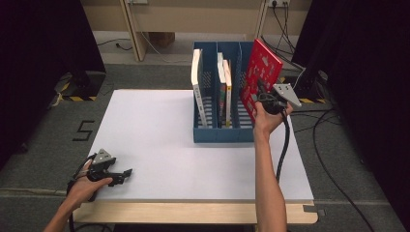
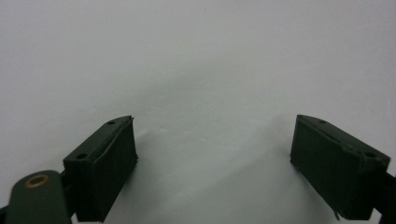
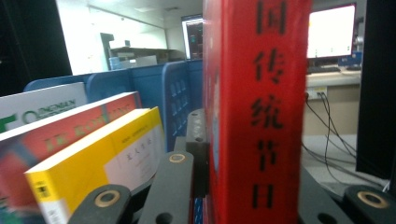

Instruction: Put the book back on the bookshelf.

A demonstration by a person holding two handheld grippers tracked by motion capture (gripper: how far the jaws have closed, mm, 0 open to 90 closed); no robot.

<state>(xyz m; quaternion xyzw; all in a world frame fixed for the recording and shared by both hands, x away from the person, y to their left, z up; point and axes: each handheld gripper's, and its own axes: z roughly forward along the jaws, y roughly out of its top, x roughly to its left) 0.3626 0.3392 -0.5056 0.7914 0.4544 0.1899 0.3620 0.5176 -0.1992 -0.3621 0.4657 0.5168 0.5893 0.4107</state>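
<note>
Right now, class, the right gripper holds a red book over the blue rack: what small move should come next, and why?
Probably lower the red book into the blue rack's rightmost slot. The right gripper is shut on it, tilted above that free slot, while the other books fill the left and middle slots. The left gripper rests open on the table.

On the table [image 1: 159,145], the file rack [image 1: 222,133] sits at one o'clock, books [image 1: 223,92] inside; another book [image 1: 258,77] hangs above its right compartment.

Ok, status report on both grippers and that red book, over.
Right gripper shut on red book, above blue file rack. Left gripper open, on table. Nothing blocking rightmost slot.
</note>
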